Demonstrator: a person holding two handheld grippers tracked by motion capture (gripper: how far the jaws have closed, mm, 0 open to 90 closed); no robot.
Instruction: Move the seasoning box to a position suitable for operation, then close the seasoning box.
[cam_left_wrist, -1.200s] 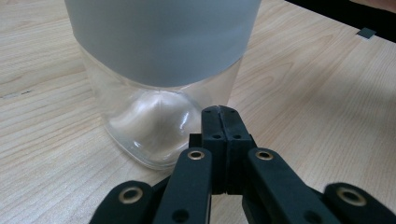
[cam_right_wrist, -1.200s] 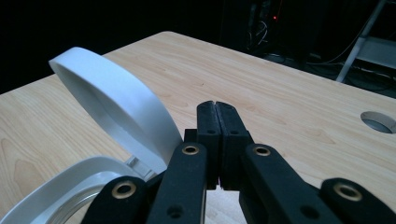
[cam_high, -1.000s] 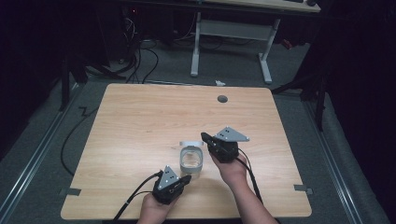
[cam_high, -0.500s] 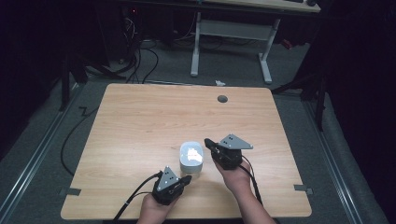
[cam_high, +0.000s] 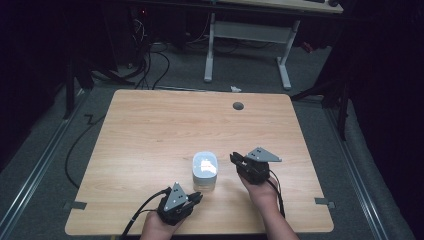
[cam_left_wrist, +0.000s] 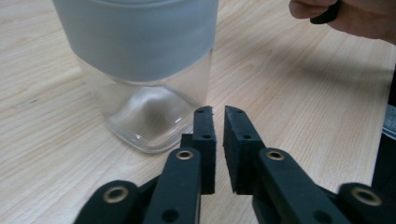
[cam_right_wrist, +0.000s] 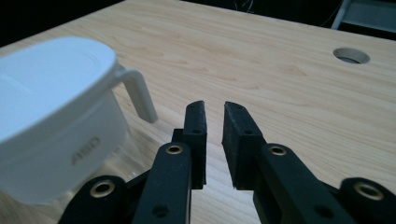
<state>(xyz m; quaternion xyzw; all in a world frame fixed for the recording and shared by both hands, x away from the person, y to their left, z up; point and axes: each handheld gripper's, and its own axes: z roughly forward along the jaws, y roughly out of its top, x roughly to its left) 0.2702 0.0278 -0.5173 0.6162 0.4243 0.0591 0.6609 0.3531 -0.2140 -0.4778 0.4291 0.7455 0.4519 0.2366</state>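
A clear square-based glass container (cam_high: 205, 171) with a white lid stands upright on the wooden table (cam_high: 150, 130), near the front middle. In the left gripper view its glass base (cam_left_wrist: 140, 112) is just ahead and left of my left gripper (cam_left_wrist: 215, 109), whose jaws stand nearly together with nothing between them. From above, my left gripper (cam_high: 197, 196) sits just in front of the container. My right gripper (cam_high: 233, 157) is to the container's right, apart from it. In the right gripper view the white lid (cam_right_wrist: 51, 93) with its small handle lies left of my right gripper (cam_right_wrist: 213, 105), shut and empty.
A round cable hole (cam_high: 238, 105) sits near the table's far edge, also ahead of the right gripper (cam_right_wrist: 351, 55). The hand holding the right gripper (cam_left_wrist: 359, 18) shows at the top right of the left gripper view. A white desk frame (cam_high: 247, 35) and cables lie on the floor beyond.
My right gripper has drawn back to the right and nearer the front edge, away from the container's lid. The container and my left gripper have stayed in place.
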